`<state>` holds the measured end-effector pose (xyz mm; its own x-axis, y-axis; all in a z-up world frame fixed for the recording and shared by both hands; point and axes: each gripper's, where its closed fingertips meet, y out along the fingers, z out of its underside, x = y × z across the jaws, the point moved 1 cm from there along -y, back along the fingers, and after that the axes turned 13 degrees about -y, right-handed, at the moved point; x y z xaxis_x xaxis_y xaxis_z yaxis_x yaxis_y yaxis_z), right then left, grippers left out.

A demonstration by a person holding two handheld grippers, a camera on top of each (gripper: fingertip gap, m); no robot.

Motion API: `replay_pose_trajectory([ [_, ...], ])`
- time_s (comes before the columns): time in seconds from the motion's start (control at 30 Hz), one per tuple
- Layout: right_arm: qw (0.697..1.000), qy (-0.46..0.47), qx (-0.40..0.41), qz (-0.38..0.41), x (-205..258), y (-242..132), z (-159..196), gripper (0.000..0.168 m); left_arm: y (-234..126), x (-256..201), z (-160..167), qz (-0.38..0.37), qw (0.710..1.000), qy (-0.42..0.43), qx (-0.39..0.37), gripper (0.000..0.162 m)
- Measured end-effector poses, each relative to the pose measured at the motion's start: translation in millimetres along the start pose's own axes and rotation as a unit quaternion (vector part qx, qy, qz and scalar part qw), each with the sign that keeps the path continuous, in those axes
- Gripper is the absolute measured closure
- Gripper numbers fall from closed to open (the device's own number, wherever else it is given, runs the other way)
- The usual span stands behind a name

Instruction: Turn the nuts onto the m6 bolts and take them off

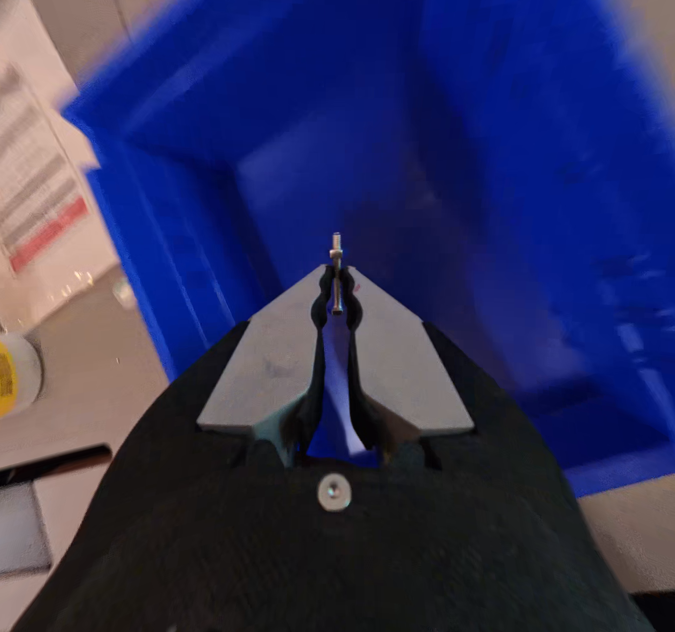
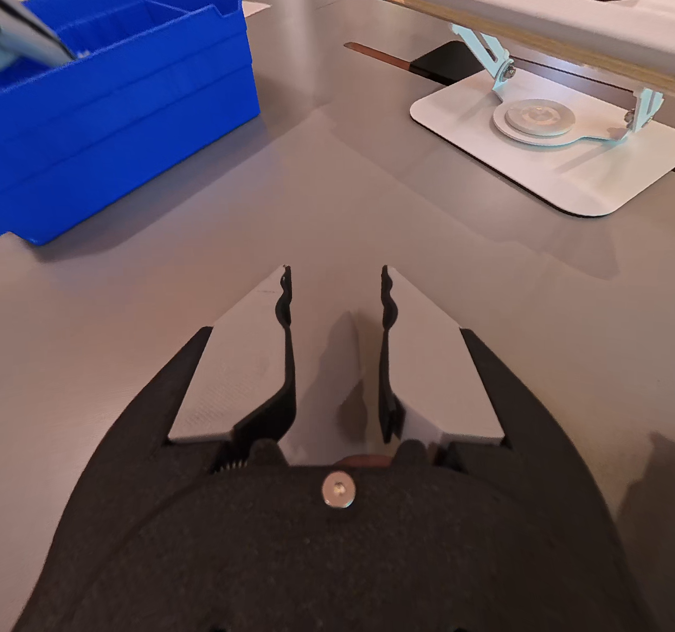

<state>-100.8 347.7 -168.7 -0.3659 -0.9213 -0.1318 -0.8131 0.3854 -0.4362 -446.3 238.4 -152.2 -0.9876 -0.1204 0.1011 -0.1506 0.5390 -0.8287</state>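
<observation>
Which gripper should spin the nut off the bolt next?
Probably right. The left gripper is shut on the bolt over the blue bin, nut exposed beyond its tips. The right gripper is open and empty above the table.

Left hand-held gripper [image 1: 336, 267]: jaws drawn almost together, grey fingers [image 1: 285, 351] meeting in a point, clamped on the shank of a bolt [image 1: 336, 278] that sticks out past the tips, with a nut [image 1: 336, 252] on it. Right hand-held gripper [image 2: 335, 267]: jaws parted with a clear gap between the fingertips [image 2: 389, 278], nothing held, angled down, low above the tabletop [image 2: 328, 190].
</observation>
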Motion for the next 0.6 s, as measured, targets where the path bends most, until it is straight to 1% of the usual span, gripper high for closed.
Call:
replay_pose_trajectory([
  [0.07, 1.000, 0.003, -0.014, -0.010, 2, -2, -4, 0.122, -39, -25, -46, 0.048, 0.992, -0.018, -0.120, 0.159],
  [0.13, 0.999, 0.011, -0.030, -0.021, 4, -5, -10, 0.121, -88, -71, -83, 0.118, 0.965, -0.012, -0.235, 0.159],
  [0.2, 0.996, 0.027, -0.063, -0.051, 10, -11, -22, 0.120, -132, -133, -103, 0.192, 0.926, 0.019, -0.323, 0.159],
  [0.23, 0.993, 0.037, -0.085, -0.070, 14, -16, -29, 0.120, -146, -166, -106, 0.222, 0.908, 0.037, -0.353, 0.159],
  [0.27, 0.989, 0.047, -0.108, -0.084, 15, -21, -36, 0.120, -151, -197, -106, 0.247, 0.893, 0.057, -0.371, 0.159],
  [0.33, 0.981, 0.062, -0.156, -0.092, 11, -34, -49, 0.121, -145, -253, -101, 0.283, 0.873, 0.075, -0.389, 0.159],
  [0.4, 0.973, 0.074, -0.201, -0.091, 3, -48, -60, 0.121, -122, -295, -95, 0.309, 0.863, 0.078, -0.392, 0.159],
  [0.47, 0.966, 0.082, -0.229, -0.083, -5, -59, -66, 0.121, -94, -316, -95, 0.302, 0.862, 0.074, -0.399, 0.159],
  [0.5, 0.965, 0.085, -0.238, -0.077, -9, -63, -68, 0.121, -84, -324, -96, 0.313, 0.858, 0.066, -0.403, 0.159],
  [0.57, 0.965, 0.093, -0.239, -0.056, -19, -65, -66, 0.122, -69, -339, -95, 0.364, 0.845, 0.047, -0.388, 0.159],
  [0.6, 0.964, 0.095, -0.241, -0.054, -21, -65, -66, 0.121, -61, -343, -96, 0.380, 0.845, 0.034, -0.375, 0.159],
])
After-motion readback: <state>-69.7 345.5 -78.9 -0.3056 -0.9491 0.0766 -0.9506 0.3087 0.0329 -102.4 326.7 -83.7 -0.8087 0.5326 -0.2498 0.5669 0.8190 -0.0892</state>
